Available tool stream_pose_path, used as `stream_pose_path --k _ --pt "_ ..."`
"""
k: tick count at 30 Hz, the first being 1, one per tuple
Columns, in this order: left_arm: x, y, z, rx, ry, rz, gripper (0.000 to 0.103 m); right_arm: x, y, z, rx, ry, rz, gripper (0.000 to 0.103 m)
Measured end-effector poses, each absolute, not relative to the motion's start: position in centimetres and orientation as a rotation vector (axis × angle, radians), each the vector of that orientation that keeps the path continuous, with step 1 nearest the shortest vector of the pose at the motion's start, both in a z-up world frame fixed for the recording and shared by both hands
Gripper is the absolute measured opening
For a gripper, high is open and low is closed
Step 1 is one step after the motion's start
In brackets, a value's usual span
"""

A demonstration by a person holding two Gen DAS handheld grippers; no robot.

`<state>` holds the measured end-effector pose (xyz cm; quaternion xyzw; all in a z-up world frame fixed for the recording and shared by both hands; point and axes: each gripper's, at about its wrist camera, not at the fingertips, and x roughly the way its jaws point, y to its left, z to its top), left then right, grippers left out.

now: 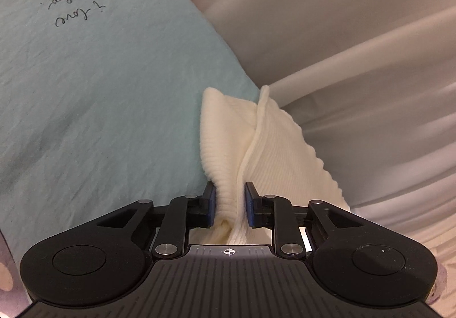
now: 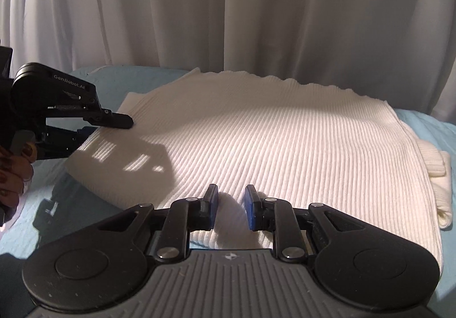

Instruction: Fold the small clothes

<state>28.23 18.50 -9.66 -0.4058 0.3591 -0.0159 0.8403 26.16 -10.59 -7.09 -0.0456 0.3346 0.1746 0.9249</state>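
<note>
A cream ribbed knit garment (image 2: 270,141) lies mostly flat on a light blue sheet (image 2: 85,204). My left gripper (image 1: 229,204) has a bunched edge of the garment (image 1: 256,141) between its blue pads, gripped at the garment's left edge; it shows in the right wrist view (image 2: 114,121) as a black tool held by a hand. My right gripper (image 2: 231,207) is over the garment's near edge, jaws slightly apart with cloth beneath and between them; a firm grip is not clear.
White curtains (image 2: 228,10) hang close behind the bed. The blue sheet (image 1: 85,90) carries handwritten script (image 1: 77,8). A folded sleeve or cuff (image 2: 439,169) sticks out at the garment's right side.
</note>
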Motion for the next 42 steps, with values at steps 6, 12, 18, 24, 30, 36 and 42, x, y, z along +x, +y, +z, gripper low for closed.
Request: stream_pose_path --k 6,12,18,24,30,36,42 --pt "28.6 16.8 -7.5 -0.698 0.770 -0.001 0.018 26.1 -14.5 -6.3 0.035 0.694 0.266 0.019" --pt "29.2 12.9 -3.4 -0.537 0.745 -0.050 0.016 25.0 -20.5 -5.5 0.125 0.664 0.086 0.019" --pt "30.5 5.8 -1.4 -0.423 0.750 -0.156 0.015 24.2 -25.0 -5.3 0.203 0.652 -0.037 0.019" --pt "31.2 -1.1 -5.3 -0.288 0.844 -0.198 0.013 23.4 -25.0 -5.6 0.190 0.666 -0.039 0.019" --pt "27.8 -0.8 -3.3 -0.222 0.829 -0.342 0.024 23.2 -25.1 -5.3 0.198 0.660 -0.023 0.020" --pt "24.4 2.3 -0.1 -0.267 0.698 -0.217 0.034 23.8 -24.7 -5.5 0.204 0.661 -0.005 0.019" --pt "26.7 0.7 -5.2 -0.191 0.858 -0.205 0.033 24.1 -23.5 -5.6 0.180 0.672 0.040 0.020"
